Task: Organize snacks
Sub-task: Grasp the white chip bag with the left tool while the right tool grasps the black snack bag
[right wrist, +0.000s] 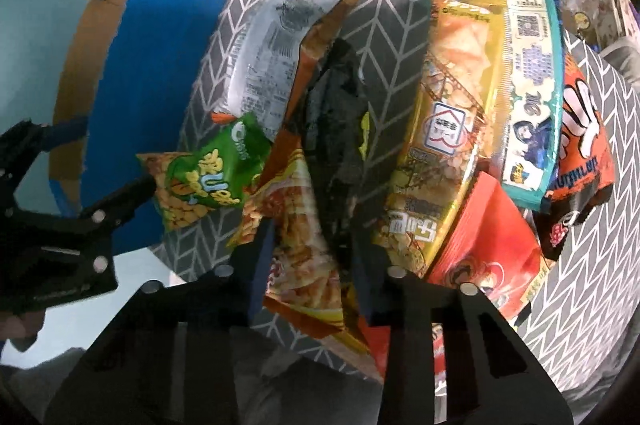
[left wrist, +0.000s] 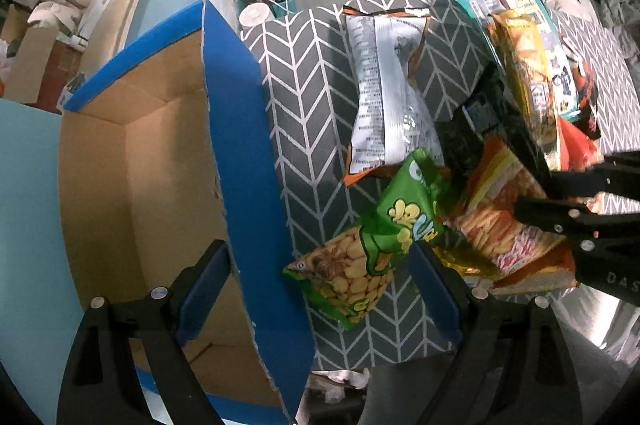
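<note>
Snacks lie in a loose heap on a grey herringbone cloth; whether a counter or a bed is beneath it, I cannot tell. An open cardboard box with a blue flap stands just beside the cloth on the left and looks bare inside as far as is visible.

Right gripper: jaws straddle the lower end of the orange chip bag, pads close to either side. Whether they pinch the film yet cannot be told. Left gripper: jaws spread wide, nothing between them, hanging over the box flap with the green peanut bag just ahead.

Judgement on the step: the right side seems to be taking the orange bag for the box.
- Close on the crimped seam or a flat fold, not the puffed middle, which would slip or crush the chips.
- Lift straight up first; the green bag and a yellow packet overlap it and may drag along.
- Keep the left side clear of the path over the flap.

Hard to read: a dark crumpled item in the middle of the heap is unidentifiable. The red box is part covered. The near end of the box floor is hidden behind the left gripper.
</note>
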